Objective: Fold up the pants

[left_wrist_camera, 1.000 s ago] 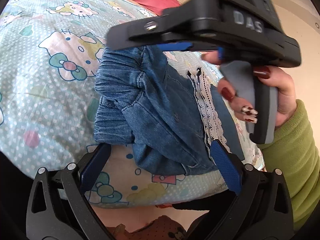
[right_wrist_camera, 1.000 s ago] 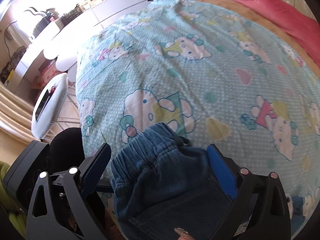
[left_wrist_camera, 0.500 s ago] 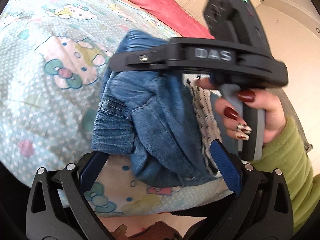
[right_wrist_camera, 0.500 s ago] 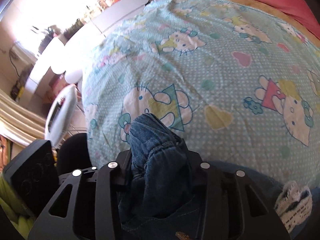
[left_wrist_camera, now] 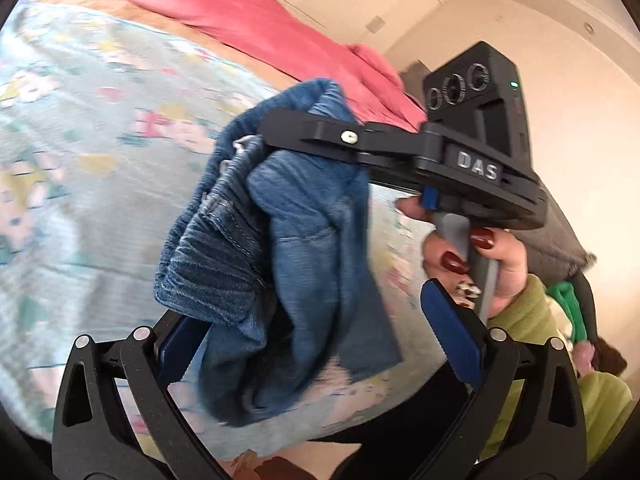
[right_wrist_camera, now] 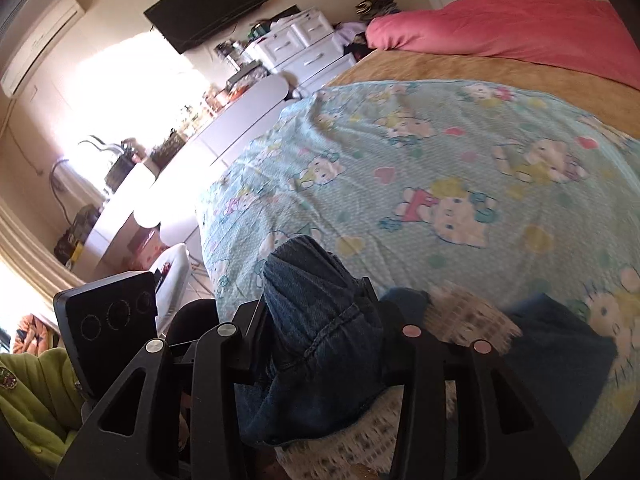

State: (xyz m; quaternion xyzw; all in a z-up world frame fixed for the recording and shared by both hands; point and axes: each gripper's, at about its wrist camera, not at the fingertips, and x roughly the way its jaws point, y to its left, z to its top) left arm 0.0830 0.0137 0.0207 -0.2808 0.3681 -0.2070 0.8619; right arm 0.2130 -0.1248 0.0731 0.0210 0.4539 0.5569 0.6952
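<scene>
The blue denim pants [left_wrist_camera: 288,264] hang bunched in the air above the bed. My right gripper [right_wrist_camera: 320,312] is shut on the elastic waistband of the pants [right_wrist_camera: 320,320] and holds them up; it also shows in the left wrist view [left_wrist_camera: 280,132] gripping the top of the bundle. My left gripper [left_wrist_camera: 316,328] is open, its blue-padded fingers [left_wrist_camera: 452,332] spread on either side of the hanging denim, below the right gripper. A white lace trim [right_wrist_camera: 472,312] on the pants shows in the right wrist view.
The bed is covered by a pale blue cartoon-cat sheet [right_wrist_camera: 440,184] over a tan blanket [right_wrist_camera: 440,68], with a pink duvet [right_wrist_camera: 520,20] at the far end. White drawers [right_wrist_camera: 308,48] and a long white desk [right_wrist_camera: 224,128] stand beside the bed.
My right gripper closed on the waistband and lifted the pants up off the sheet. My left gripper stayed open and tilted up with them.
</scene>
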